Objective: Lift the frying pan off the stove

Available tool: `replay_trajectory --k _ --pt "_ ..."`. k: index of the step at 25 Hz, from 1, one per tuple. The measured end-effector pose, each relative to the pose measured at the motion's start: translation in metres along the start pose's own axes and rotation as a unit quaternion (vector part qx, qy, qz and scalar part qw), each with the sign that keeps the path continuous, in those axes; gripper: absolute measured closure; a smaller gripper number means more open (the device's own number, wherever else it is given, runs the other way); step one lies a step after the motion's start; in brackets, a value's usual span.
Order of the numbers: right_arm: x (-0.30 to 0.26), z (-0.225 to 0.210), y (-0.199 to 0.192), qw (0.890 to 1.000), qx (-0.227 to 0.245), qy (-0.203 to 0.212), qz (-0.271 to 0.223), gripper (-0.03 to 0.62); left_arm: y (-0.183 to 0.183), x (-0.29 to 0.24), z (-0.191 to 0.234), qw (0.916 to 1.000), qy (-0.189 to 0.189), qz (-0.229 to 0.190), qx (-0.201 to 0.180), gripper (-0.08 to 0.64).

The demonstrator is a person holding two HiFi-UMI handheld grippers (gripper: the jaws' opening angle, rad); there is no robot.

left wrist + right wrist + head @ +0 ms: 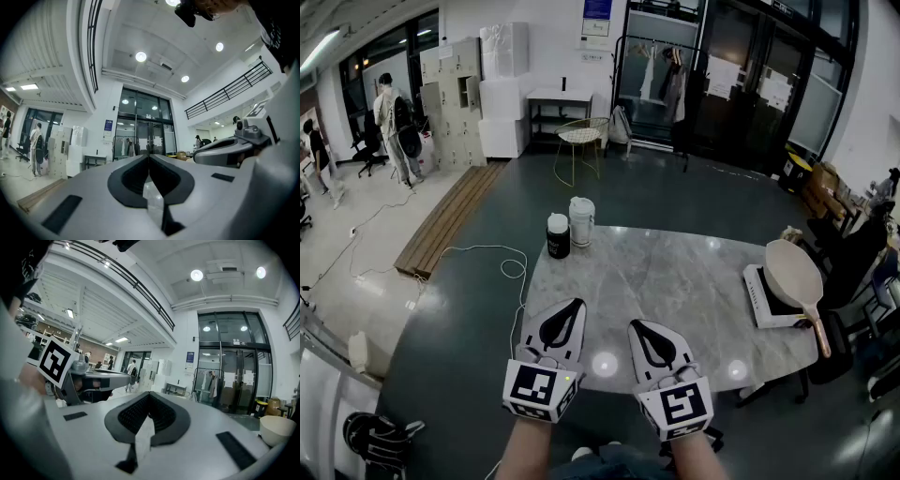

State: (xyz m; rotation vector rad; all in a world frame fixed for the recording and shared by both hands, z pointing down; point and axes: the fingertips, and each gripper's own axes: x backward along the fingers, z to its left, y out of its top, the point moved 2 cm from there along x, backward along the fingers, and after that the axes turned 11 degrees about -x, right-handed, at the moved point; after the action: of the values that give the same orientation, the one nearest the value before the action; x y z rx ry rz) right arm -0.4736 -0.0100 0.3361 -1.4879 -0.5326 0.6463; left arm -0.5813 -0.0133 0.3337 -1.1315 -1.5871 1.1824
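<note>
A cream frying pan [791,270] with a copper-coloured handle [818,336] sits on a white single-burner stove [762,302] at the right edge of the marble table [675,281]. In the right gripper view only the pan's rim [277,427] shows, at the far right. My left gripper [577,303] and right gripper [634,324] hover side by side over the table's near edge, well to the left of the stove. Both are shut with nothing between the jaws. The left gripper [149,154] and the right gripper [150,393] each point out across the table.
A black jar [558,236] and a white jar [581,220] stand at the table's far left corner. A wire chair [581,141] stands beyond the table, and a cable [502,262] lies on the floor to the left. People stand far off at the left.
</note>
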Motion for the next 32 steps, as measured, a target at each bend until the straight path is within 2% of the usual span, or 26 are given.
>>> replay_trajectory --k 6,11,14,22,27,32 --pt "0.0 0.007 0.0 1.0 -0.013 -0.011 0.013 0.568 -0.003 0.003 0.006 1.0 -0.003 0.003 -0.001 0.546" --pt "0.009 -0.003 0.003 1.0 -0.018 -0.01 -0.024 0.566 -0.003 -0.001 -0.007 0.9999 -0.006 0.009 -0.008 0.546" --pt "0.018 -0.015 -0.001 0.999 -0.029 -0.009 -0.021 0.566 -0.003 -0.008 -0.021 0.9999 -0.004 0.012 -0.01 0.546" --pt "0.056 -0.07 -0.009 0.999 -0.052 0.004 -0.015 0.566 -0.002 -0.034 -0.084 0.9996 -0.003 0.027 -0.005 0.546" --pt "0.08 -0.11 -0.013 0.999 -0.036 0.02 -0.023 0.566 0.005 -0.056 -0.122 0.9994 0.01 0.032 -0.008 0.546" --pt "0.109 -0.148 -0.009 0.997 -0.049 0.033 -0.04 0.566 0.011 -0.077 -0.175 0.9992 0.007 0.038 -0.011 0.546"
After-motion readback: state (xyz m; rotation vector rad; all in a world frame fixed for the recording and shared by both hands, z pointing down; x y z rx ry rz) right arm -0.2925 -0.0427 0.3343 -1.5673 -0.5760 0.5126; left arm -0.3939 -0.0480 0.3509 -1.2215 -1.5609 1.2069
